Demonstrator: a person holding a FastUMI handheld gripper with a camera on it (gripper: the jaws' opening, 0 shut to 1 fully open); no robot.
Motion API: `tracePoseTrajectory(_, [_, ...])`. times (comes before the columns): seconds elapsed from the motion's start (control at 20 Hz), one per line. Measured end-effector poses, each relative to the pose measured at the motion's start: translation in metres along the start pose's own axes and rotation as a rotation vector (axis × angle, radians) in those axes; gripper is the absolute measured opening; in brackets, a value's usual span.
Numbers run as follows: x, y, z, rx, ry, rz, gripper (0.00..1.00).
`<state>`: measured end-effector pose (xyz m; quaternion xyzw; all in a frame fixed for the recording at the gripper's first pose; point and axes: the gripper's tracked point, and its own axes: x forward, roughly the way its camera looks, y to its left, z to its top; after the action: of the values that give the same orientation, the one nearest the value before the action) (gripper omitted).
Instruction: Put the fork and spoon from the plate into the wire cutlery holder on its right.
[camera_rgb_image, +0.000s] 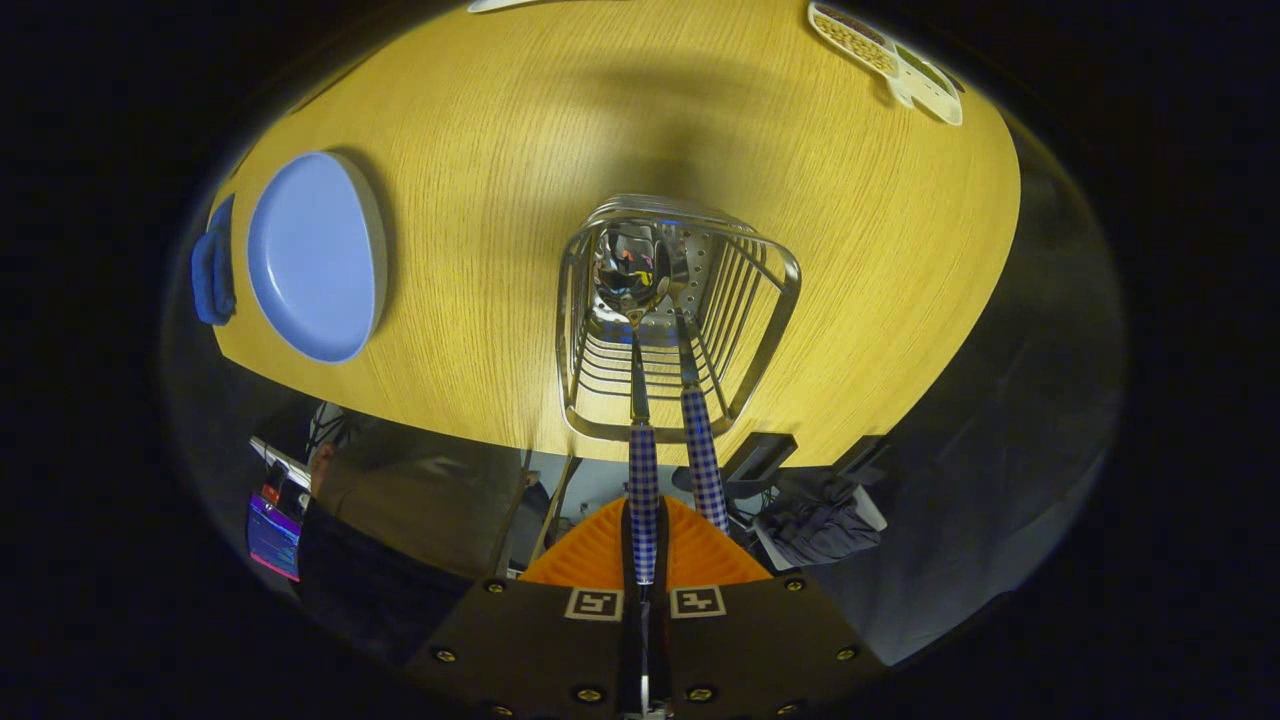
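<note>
Spoon (633, 275) in gripper (645, 545) — bowl inside holder (770, 330) (beside fork (700, 440)).

Test booth: wooden table (500, 130), clutter beneath.

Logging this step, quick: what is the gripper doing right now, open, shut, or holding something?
Gripper: shut on the spoon, fingers clamped on its checked handle, bowl down inside the wire cutlery holder beside the fork.
</note>
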<state>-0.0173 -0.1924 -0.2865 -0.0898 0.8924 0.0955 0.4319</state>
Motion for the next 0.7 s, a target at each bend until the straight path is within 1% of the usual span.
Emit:
tracePoseTrajectory(0.1, [0.002,-0.003,0.002,0.002,0.001,-0.01,0.03])
tracePoseTrajectory(0.2, [0.002,-0.003,0.005,0.001,-0.015,-0.007,0.1])
tracePoseTrajectory(0.3, [-0.004,-0.008,0.008,-0.008,-0.057,-0.028,0.11])
tracePoseTrajectory(0.4, [-0.014,-0.008,0.008,-0.022,-0.113,-0.024,0.26])
tracePoseTrajectory(0.45, [-0.018,-0.007,0.006,-0.018,-0.157,-0.008,0.37])
tracePoseTrajectory(0.55, [-0.03,-0.004,0.001,-0.008,-0.297,0.009,0.37])
tracePoseTrajectory(0.7, [-0.053,0.009,-0.007,0.019,-0.57,0.017,0.38])
